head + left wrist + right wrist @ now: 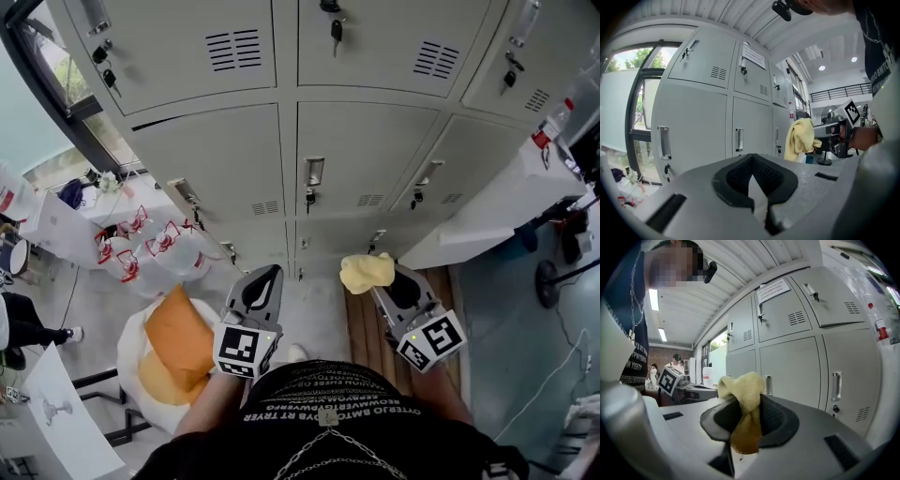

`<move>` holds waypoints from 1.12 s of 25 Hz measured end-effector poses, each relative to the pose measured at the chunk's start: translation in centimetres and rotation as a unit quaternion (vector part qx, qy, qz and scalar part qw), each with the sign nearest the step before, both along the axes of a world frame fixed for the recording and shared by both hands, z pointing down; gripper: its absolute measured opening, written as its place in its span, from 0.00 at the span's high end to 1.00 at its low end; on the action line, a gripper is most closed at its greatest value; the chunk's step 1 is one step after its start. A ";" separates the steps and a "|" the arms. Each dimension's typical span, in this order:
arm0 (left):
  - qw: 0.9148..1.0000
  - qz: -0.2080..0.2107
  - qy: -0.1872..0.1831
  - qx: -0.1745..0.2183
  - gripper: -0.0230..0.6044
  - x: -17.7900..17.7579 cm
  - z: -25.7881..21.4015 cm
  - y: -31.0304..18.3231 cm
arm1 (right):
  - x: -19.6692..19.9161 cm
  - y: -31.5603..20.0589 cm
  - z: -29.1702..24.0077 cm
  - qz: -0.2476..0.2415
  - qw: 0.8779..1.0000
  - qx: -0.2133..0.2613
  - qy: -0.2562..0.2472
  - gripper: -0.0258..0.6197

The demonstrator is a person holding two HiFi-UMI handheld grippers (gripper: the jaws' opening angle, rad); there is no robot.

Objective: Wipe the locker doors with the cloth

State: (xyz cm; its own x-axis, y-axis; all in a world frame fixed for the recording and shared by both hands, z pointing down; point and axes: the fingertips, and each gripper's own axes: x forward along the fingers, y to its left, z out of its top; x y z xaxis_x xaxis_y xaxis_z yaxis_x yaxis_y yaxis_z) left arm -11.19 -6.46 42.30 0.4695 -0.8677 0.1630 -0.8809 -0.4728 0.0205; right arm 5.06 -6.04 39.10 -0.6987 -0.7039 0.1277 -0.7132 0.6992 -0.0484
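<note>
Grey locker doors [366, 164] fill the wall ahead, with handles and keys; they also show in the left gripper view [693, 126] and the right gripper view [797, 366]. My right gripper [380, 281] is shut on a yellow cloth [366, 272], which bunches above its jaws [743, 401] and hangs short of the doors. The cloth [801, 138] also shows in the left gripper view, at the right. My left gripper [262, 286] is shut with nothing between its jaws [754, 183], held level beside the right one.
An orange and white cushion [173, 342] lies on the floor at my left. Bottles and bags [141, 244] crowd the floor by the window. A white table [506, 202] stands at the right, with a fan stand [553, 277] behind it.
</note>
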 end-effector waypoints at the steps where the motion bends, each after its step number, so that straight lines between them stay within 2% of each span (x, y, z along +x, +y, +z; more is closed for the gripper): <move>1: 1.000 -0.002 0.001 -0.001 0.96 -0.5 0.1 -0.1 | -0.5 -0.1 0.0 -0.001 1.000 0.001 0.000 0.82; 9: 1.000 -0.009 -0.001 -0.007 0.96 -3.4 1.3 0.1 | -3.1 -0.1 0.3 -0.006 1.000 0.002 -0.004 0.82; 18: 1.000 0.007 0.005 -0.007 0.96 -3.0 1.1 -0.5 | -3.1 -0.9 0.1 0.005 1.000 -0.006 -0.013 0.82; 28: 1.000 0.003 0.001 -0.015 0.96 -3.3 1.9 -3.0 | -4.2 -4.0 0.2 -0.012 1.000 -0.003 -0.017 0.82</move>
State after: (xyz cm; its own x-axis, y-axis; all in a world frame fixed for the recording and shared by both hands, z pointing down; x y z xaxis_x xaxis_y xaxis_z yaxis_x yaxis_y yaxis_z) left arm -14.45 -9.44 44.19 0.4745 -0.8599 0.1881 -0.8783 -0.4767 0.0363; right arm 0.86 -10.02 39.25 -0.7192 -0.6865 0.1070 -0.6944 0.7156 -0.0759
